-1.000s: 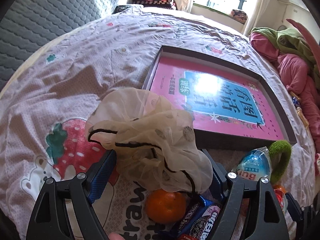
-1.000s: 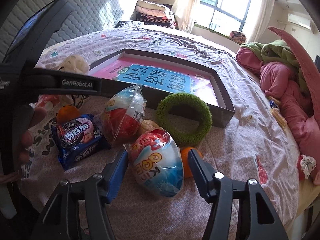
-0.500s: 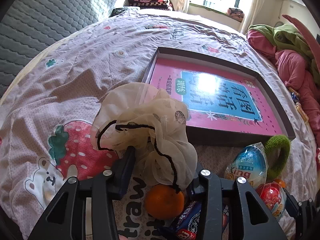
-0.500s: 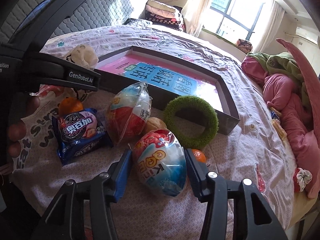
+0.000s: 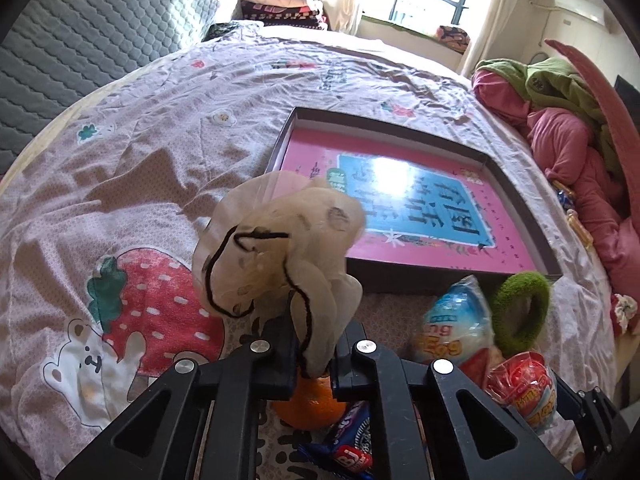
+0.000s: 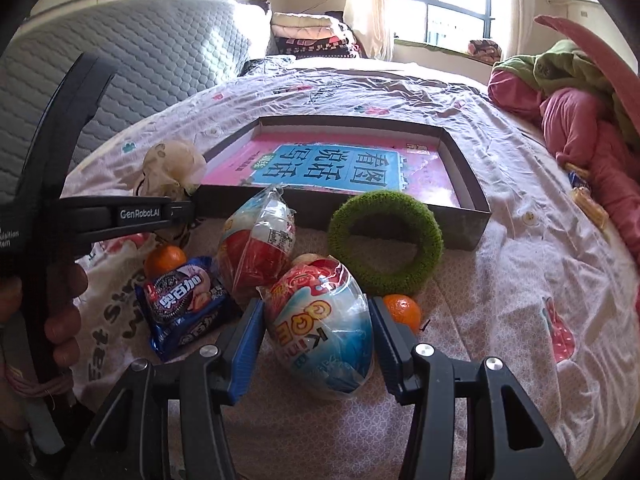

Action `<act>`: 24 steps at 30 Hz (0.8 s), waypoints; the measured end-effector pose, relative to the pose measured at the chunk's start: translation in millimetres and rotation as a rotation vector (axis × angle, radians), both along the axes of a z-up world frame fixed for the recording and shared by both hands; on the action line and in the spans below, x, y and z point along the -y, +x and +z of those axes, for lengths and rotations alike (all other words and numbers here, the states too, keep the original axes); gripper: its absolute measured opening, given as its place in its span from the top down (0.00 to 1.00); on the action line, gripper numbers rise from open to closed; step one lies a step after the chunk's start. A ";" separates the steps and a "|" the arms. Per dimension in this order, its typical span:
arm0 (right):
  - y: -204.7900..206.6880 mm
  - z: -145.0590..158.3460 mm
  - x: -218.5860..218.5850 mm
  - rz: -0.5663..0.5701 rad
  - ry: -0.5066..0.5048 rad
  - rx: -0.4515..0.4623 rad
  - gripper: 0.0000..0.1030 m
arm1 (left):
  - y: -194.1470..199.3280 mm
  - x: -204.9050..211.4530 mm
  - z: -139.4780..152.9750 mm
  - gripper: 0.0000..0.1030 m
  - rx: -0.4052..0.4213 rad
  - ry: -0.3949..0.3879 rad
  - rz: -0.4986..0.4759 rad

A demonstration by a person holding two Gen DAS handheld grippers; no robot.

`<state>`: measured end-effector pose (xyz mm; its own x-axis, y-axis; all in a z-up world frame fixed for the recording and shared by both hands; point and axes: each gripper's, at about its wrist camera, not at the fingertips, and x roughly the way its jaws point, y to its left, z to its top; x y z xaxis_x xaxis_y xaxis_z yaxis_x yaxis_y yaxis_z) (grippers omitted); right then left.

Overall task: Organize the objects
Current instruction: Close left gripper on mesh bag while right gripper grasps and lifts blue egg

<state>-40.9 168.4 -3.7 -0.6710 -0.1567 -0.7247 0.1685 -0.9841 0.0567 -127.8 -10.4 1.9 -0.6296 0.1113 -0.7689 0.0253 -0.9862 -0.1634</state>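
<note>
Left gripper (image 5: 313,354) — jaws pinched tight on the gauzy pouch (image 5: 276,248). Right gripper (image 6: 318,340) — jaws part-open, flanking the wrapped egg toy (image 6: 320,320); contact unclear.

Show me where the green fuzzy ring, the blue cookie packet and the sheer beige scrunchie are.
green fuzzy ring (image 6: 430,236): right wrist view, on its right-hand band.
blue cookie packet (image 6: 182,306): right wrist view, middle of the wrapper's printed face.
sheer beige scrunchie (image 5: 276,256): left wrist view, middle of the bunched fabric above the left gripper (image 5: 314,346).

Bed with pink strawberry-print sheet (image 5: 168,128), grey quilted headboard (image 6: 132,68), sunlit window (image 6: 440,0) with cream curtain (image 6: 366,4), folded blankets (image 5: 280,4).
</note>
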 end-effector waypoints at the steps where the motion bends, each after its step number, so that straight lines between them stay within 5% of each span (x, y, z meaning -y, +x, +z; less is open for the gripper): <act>1: 1.1 1.7 -1.0 -0.001 -0.010 -0.005 0.50 | 2.6 -0.8 3.1 0.90 -0.016 0.003 -0.006; 14: 15.3 31.1 -23.0 -0.068 -0.073 -0.122 0.50 | 23.4 -10.7 31.8 0.90 -0.132 0.067 -0.085; 24: 6.3 63.7 -36.8 -0.102 -0.081 -0.198 0.50 | 25.6 -16.7 43.2 0.90 -0.203 0.041 -0.088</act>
<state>-34.7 205.2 60.0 -0.8140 -0.1332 -0.5654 0.0839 -0.9901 0.1125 -102.2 6.3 45.1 -0.7575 0.2013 -0.6211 -0.0986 -0.9756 -0.1960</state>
